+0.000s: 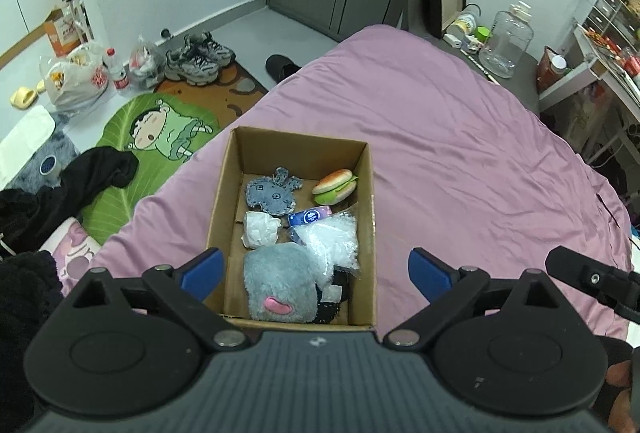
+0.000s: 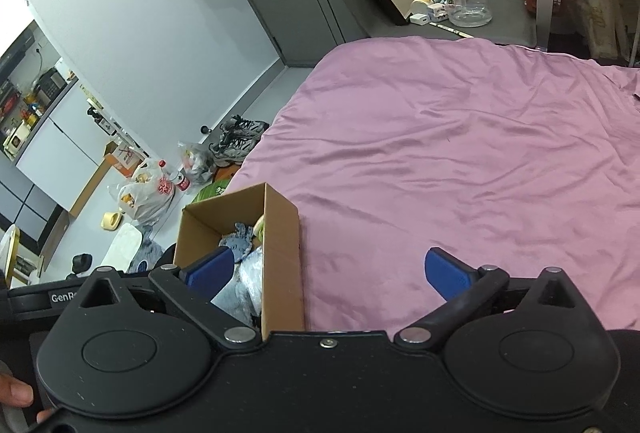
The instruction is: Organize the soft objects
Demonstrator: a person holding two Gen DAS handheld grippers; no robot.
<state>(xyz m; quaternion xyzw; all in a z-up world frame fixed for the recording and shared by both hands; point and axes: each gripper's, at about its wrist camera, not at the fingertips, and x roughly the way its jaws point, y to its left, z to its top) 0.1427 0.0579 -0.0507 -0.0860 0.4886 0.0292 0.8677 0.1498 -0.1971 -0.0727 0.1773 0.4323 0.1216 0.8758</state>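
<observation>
1. Both are empty right now. The left hand-held gripper [image 1: 316, 275] has its blue pads spread wide apart with nothing between them, and it sits above the near end of the open brown cardboard box [image 1: 230, 189].
2. Same deal for the right hand-held gripper [image 2: 326, 275]: pads wide apart, nothing held, just to the right of the box [image 2: 280, 233] over bare sheet.
3. The soft stuff is all inside the box: a fluffy grey plush with a pink patch [image 1: 280, 285] at the near end, a crinkly clear plastic bag [image 1: 332, 239] and a crumpled white tissue wad [image 1: 260, 229] in the middle, a small blue tissue pack [image 1: 310, 215], then a flat grey felt animal [image 1: 272, 193] and a squishy hamburger toy [image 1: 335, 186] at the far end.
4. The box rests on the wrinkled pink bed sheet [image 1: 460, 153], near the bed's left edge. Looks to me like the sorting is basically done.
5. What could go wrong: that box is light and sits on a soft bed by the edge, so a bump from either gripper could tip it toward the floor. Also the plush rides high, so a pad could snag it and drag it out.
</observation>
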